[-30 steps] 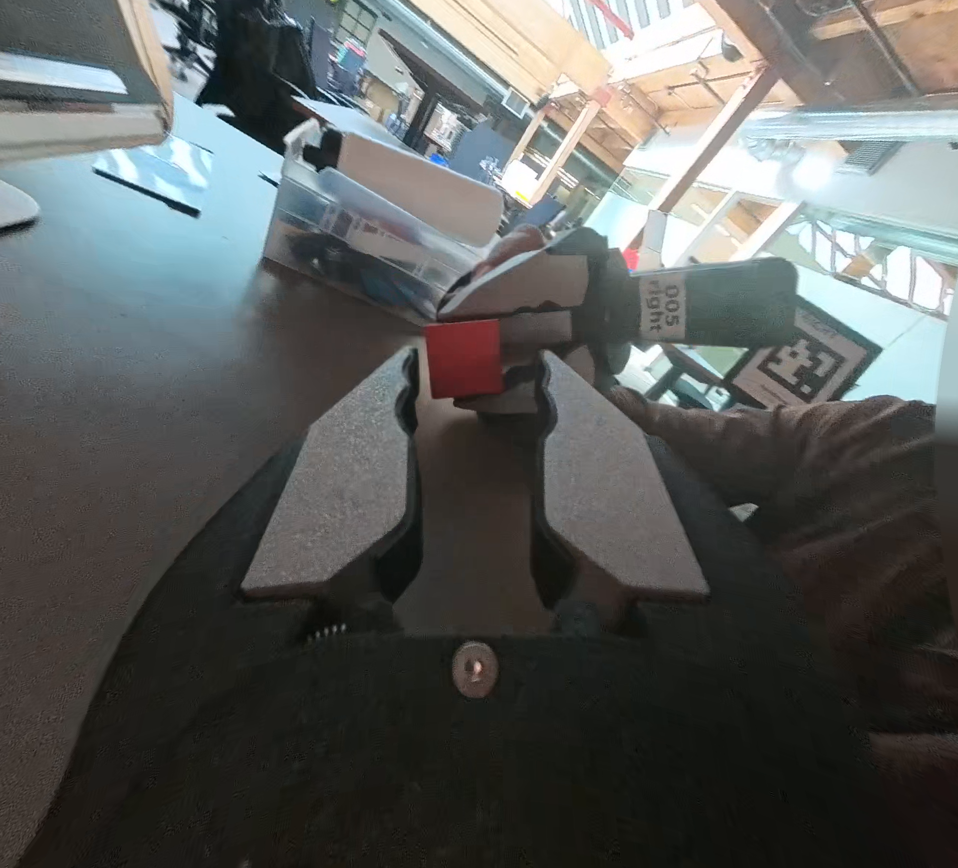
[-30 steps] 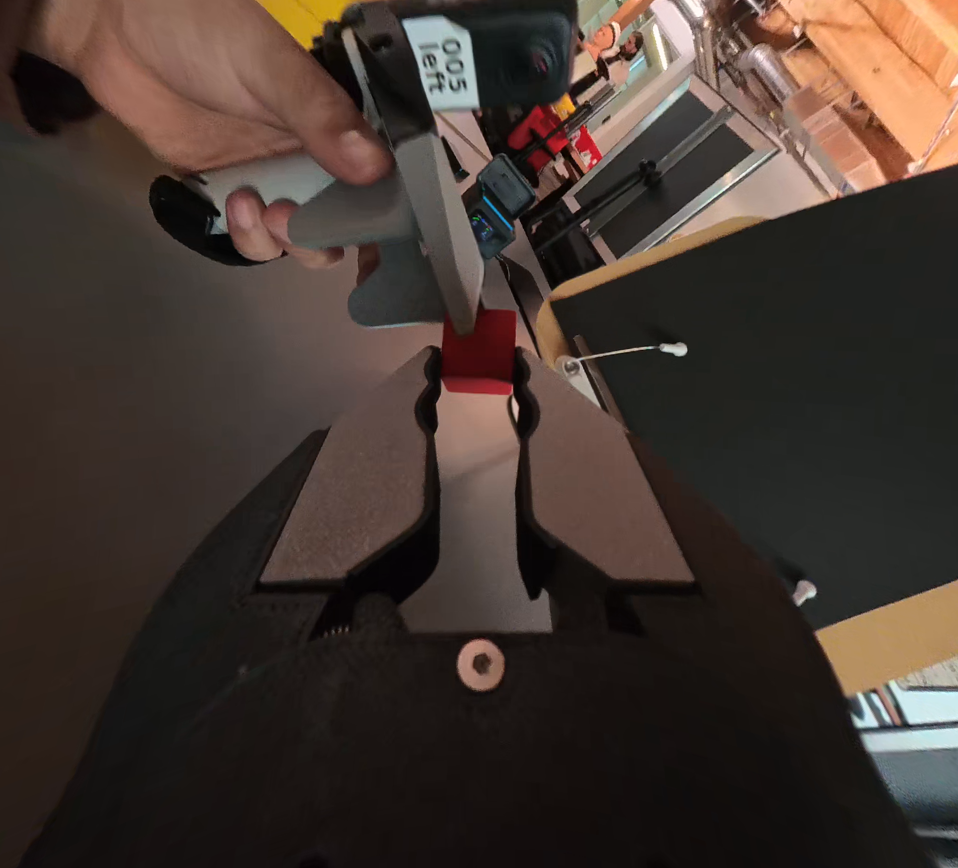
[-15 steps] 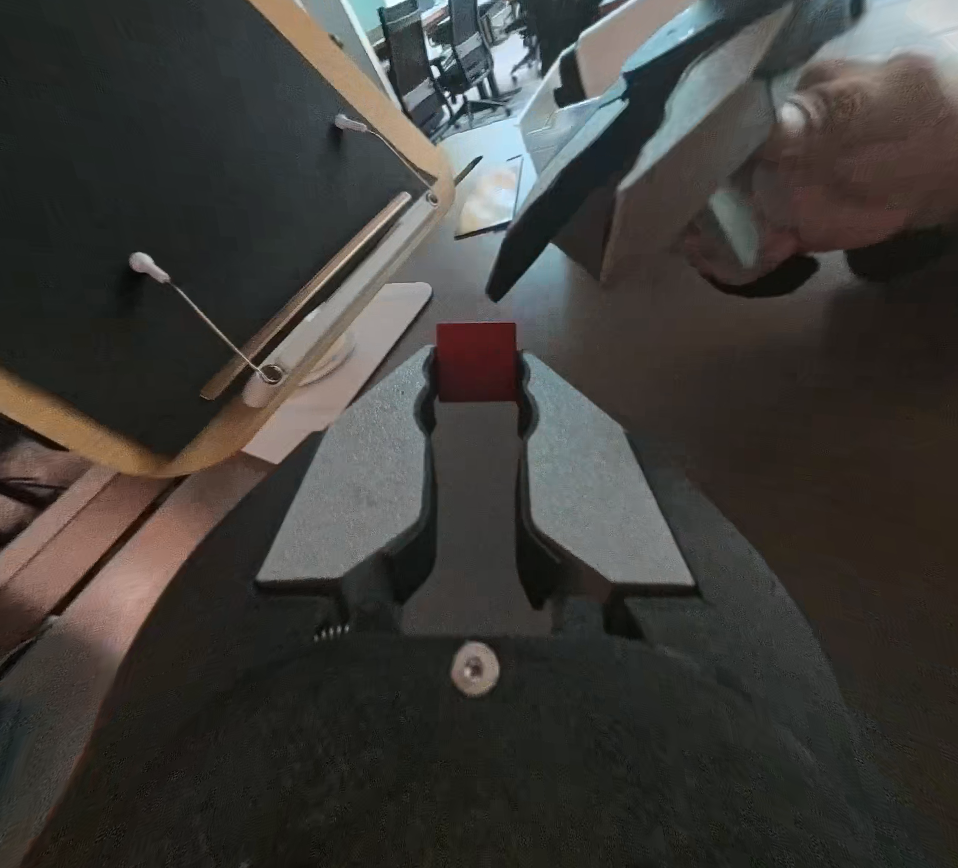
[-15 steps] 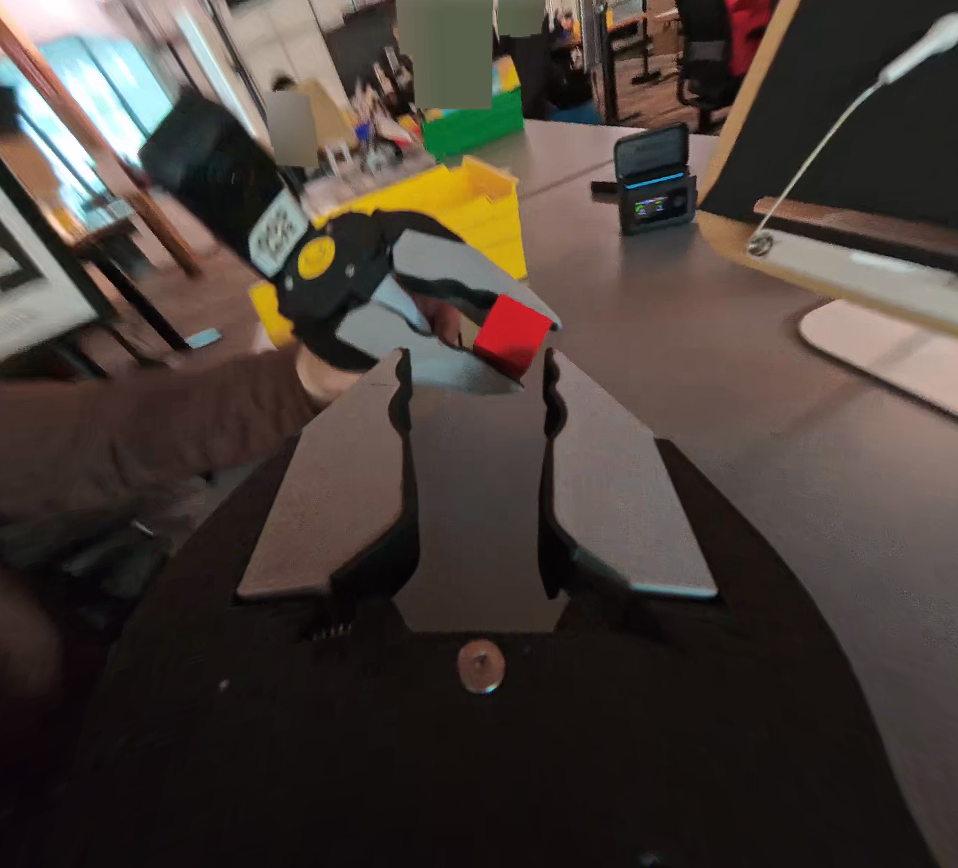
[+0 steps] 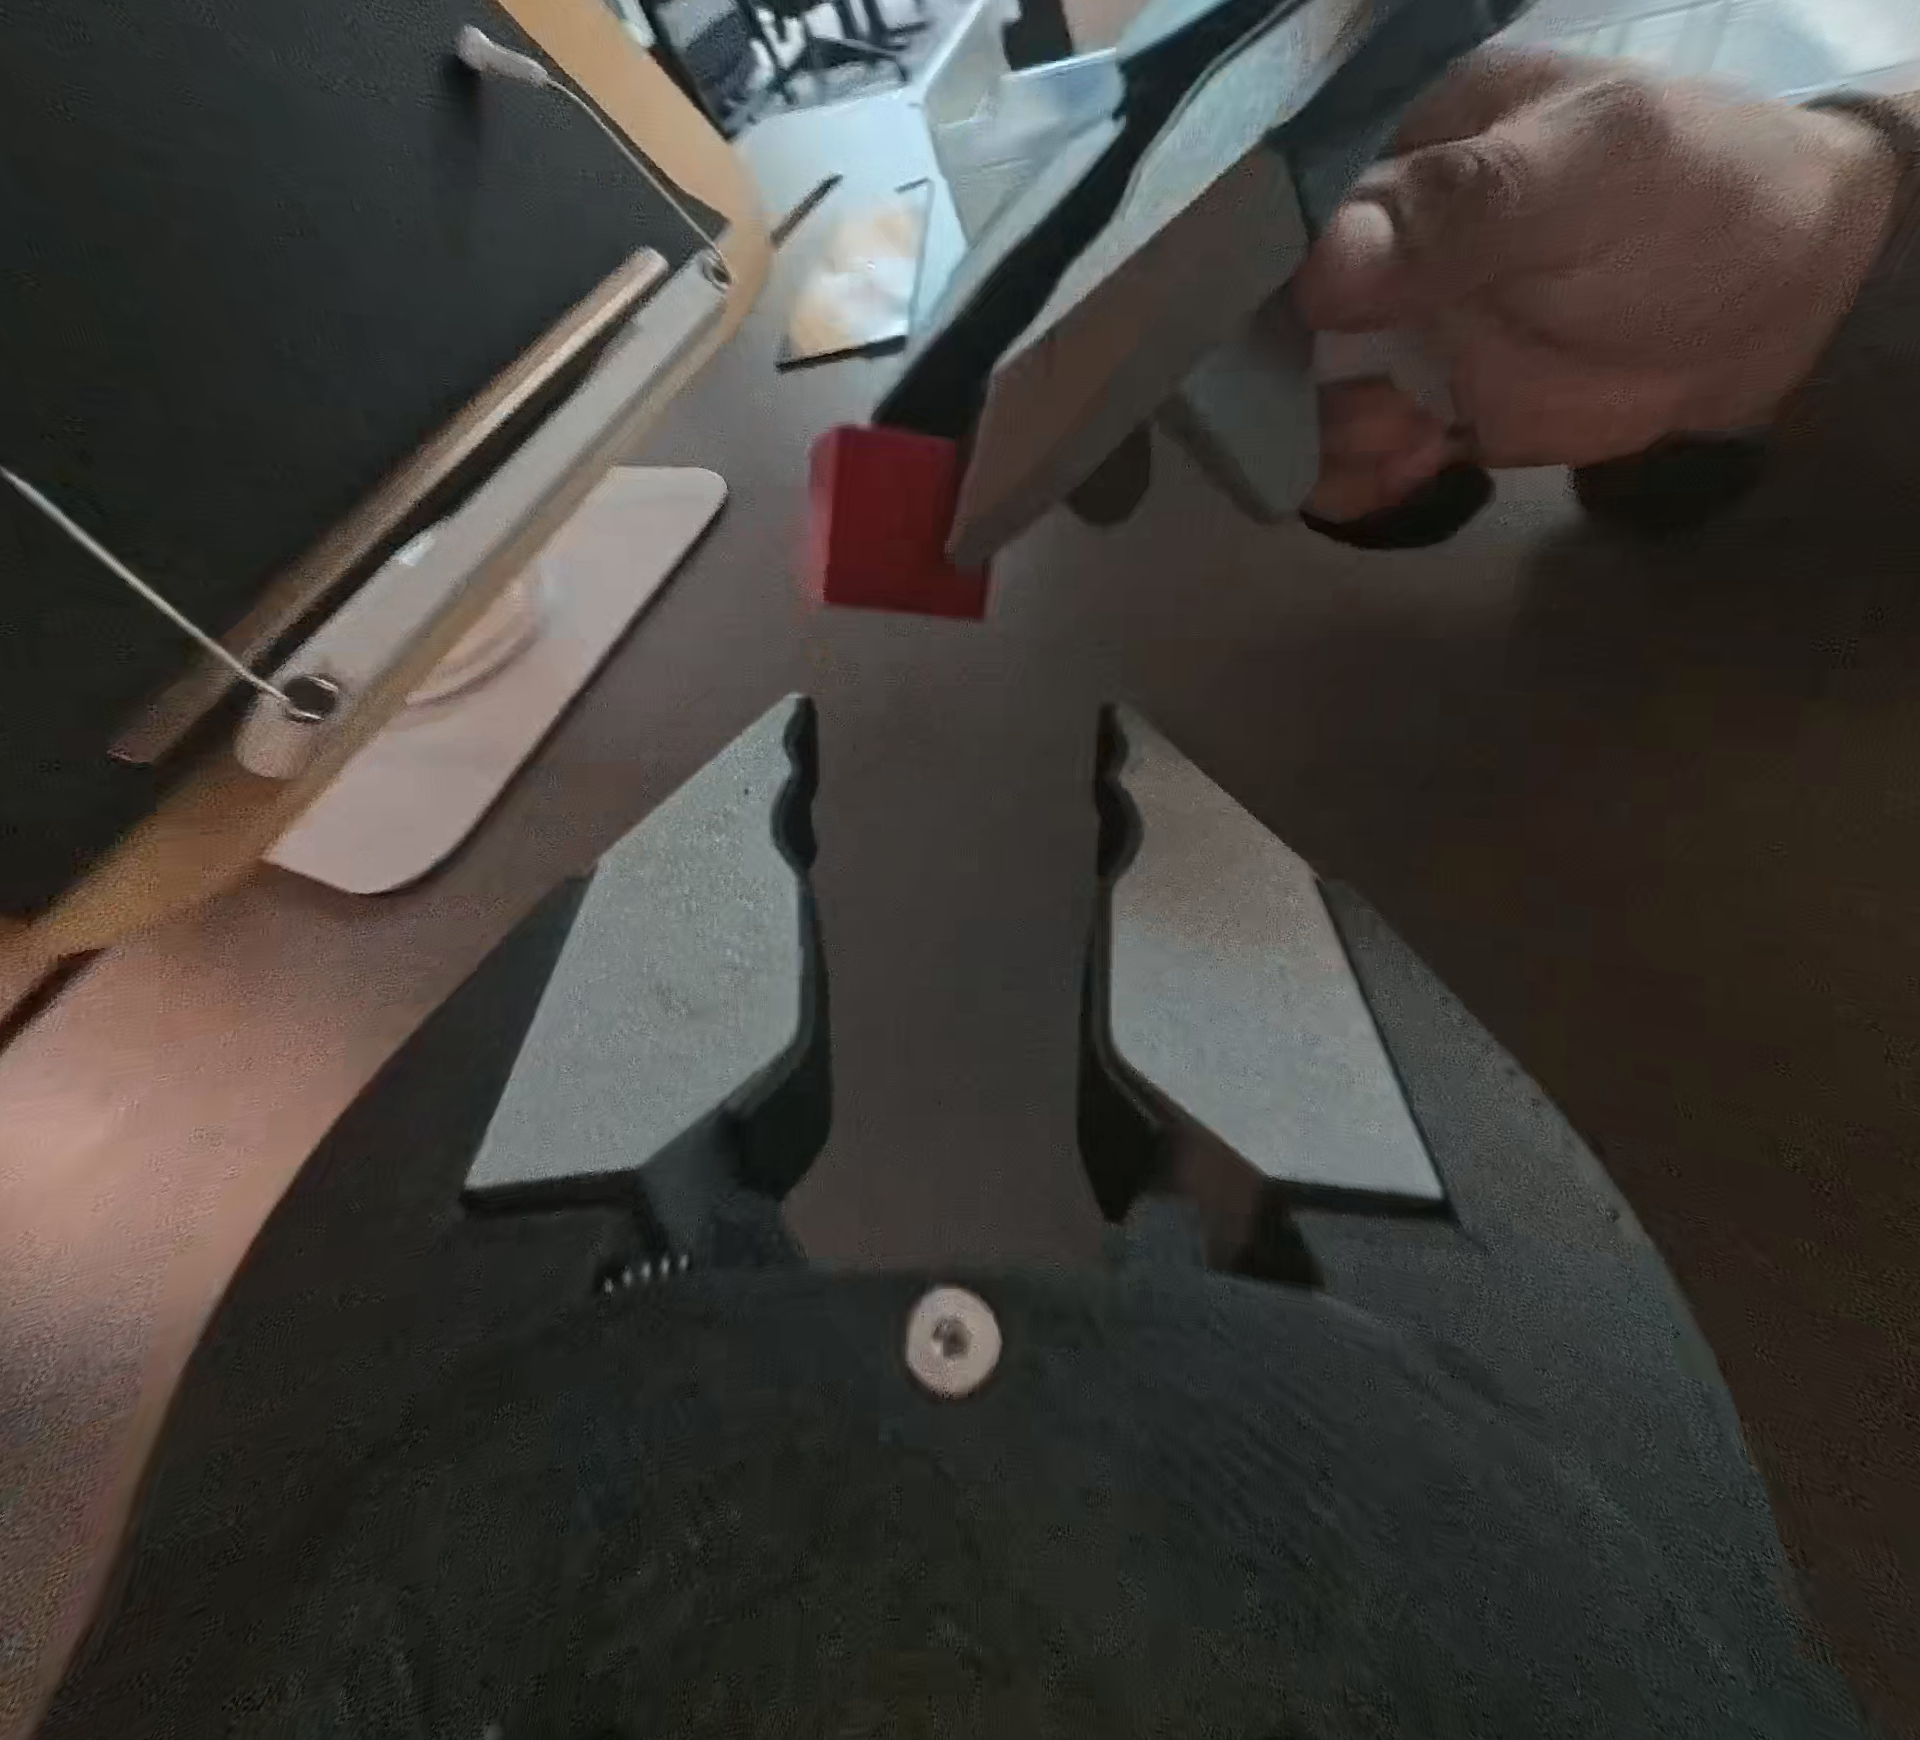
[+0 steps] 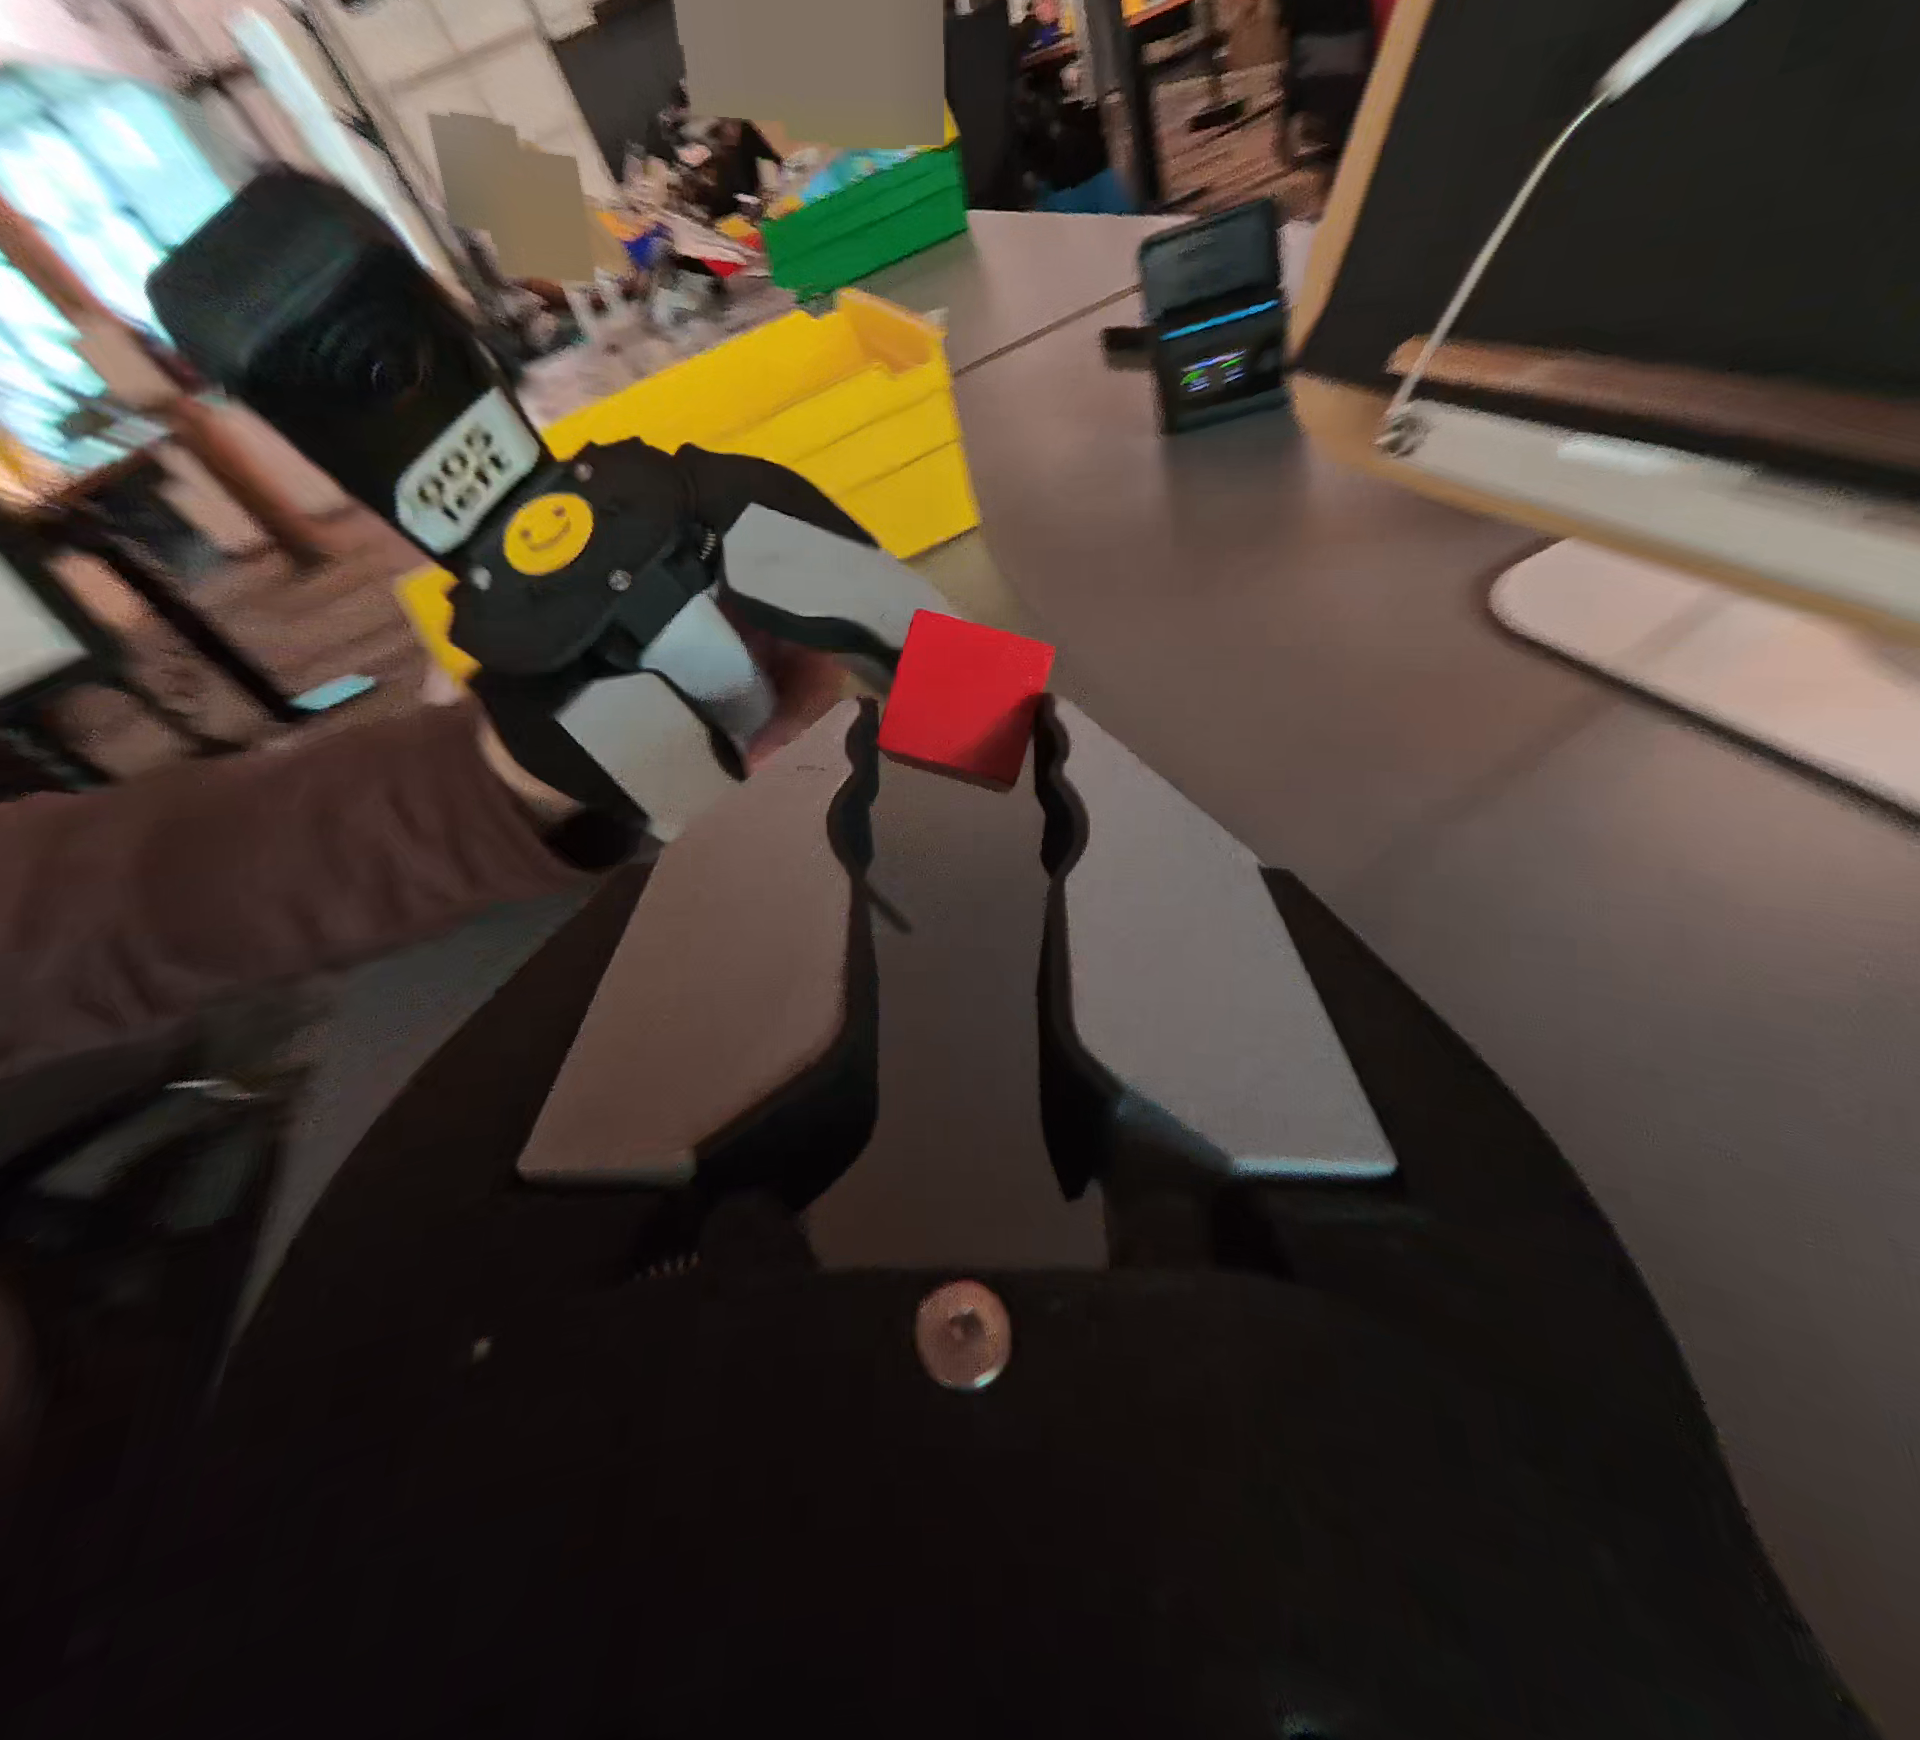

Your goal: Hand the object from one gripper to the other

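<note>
Red cube (image 6: pixel 964 711) clamped in right tongs (image 6: pixel 948 734), left tongs (image 5: pixel 956 745) spread empty at six o'clock — best retreating straight, gently.

Dark brown matte desk (image 5: pixel 1455 755); white flat monitor base (image 5: pixel 499 682) at 9 o'clock, yellow plastic bin (image 6: pixel 831 433) and small black device (image 6: pixel 1216 319) at 12.

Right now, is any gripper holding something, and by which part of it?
The right gripper holds the red cube at its jaw tips, pressing two opposite side faces. The left gripper is open and holds nothing.
</note>
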